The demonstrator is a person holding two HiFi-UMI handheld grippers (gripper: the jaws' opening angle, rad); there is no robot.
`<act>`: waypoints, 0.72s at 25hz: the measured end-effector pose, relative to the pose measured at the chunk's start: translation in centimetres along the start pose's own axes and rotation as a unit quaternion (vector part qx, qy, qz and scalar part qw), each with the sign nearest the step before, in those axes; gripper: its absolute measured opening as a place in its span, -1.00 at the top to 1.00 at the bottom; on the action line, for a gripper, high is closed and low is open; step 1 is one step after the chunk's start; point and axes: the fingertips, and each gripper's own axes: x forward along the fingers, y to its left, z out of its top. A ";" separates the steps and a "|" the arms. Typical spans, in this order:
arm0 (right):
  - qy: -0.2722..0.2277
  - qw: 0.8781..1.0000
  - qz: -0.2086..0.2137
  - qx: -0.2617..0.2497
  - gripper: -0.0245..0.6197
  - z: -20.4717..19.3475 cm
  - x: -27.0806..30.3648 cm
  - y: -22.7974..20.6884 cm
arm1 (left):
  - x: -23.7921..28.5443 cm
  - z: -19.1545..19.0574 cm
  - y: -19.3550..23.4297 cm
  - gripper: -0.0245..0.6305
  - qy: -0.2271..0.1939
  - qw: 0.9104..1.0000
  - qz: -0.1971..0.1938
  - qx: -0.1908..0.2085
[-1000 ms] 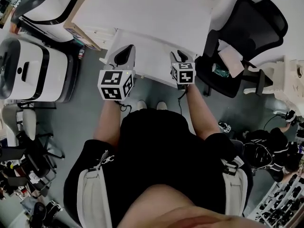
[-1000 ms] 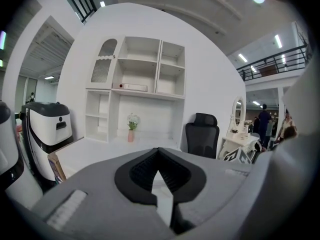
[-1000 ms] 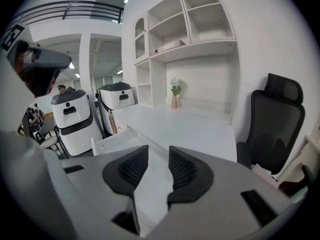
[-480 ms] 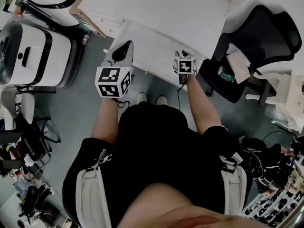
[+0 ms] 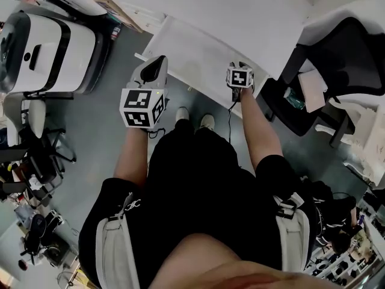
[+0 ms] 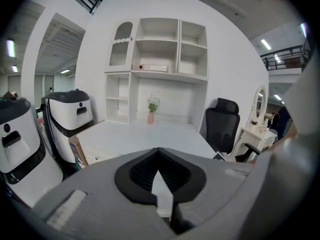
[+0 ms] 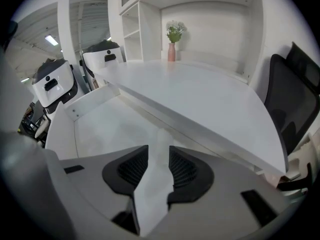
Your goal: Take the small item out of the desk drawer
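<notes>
A white desk (image 5: 228,11) has its drawer (image 5: 192,53) pulled out toward me. My right gripper (image 5: 236,65) hangs over the drawer's front right part. In the right gripper view its jaws (image 7: 158,149) stand a narrow gap apart. A small pale white item (image 7: 162,134) fills that gap and sticks out past the tips, above the drawer floor (image 7: 110,129). My left gripper (image 5: 159,60) hovers at the drawer's front left corner. Its pads (image 6: 140,171) meet at the tips with nothing between them, and it faces the desk top (image 6: 145,136).
A black office chair (image 5: 337,59) stands right of the desk. Two white machines (image 5: 42,53) stand to the left. A shelf unit (image 6: 155,59) with a vase (image 7: 172,51) rises behind the desk. Clutter lies on the floor at the lower left (image 5: 36,233).
The right gripper has moved forward, a little further over the open drawer. The left gripper has hardly moved. The head view has shifted, so the desk sits further right.
</notes>
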 end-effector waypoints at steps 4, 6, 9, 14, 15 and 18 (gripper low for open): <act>0.005 1.000 -0.005 0.008 0.54 0.1 1.8 -0.5 | 0.2 -1.3 0.2 0.89 0.019 1.000 0.013 -0.003; 0.013 1.000 -0.011 0.004 0.54 -0.1 2.8 -0.7 | 0.3 -1.8 0.4 0.89 0.026 0.999 0.019 -0.006; 0.024 1.000 -0.014 -0.014 0.54 -0.4 4.0 -0.5 | 0.0 -2.5 0.8 0.89 0.032 0.999 0.028 -0.008; 0.054 0.998 -0.032 -0.030 0.54 -1.5 5.6 -0.5 | -1.1 -3.7 1.5 0.89 0.038 0.998 0.042 -0.014; 0.062 0.997 -0.036 -0.034 0.54 -1.7 5.9 -0.5 | -1.3 -3.8 1.7 0.89 0.040 0.998 0.044 -0.015; 0.072 0.996 -0.041 -0.042 0.54 -2.3 6.0 -0.6 | -1.8 -4.1 1.8 0.89 0.041 0.998 0.046 -0.017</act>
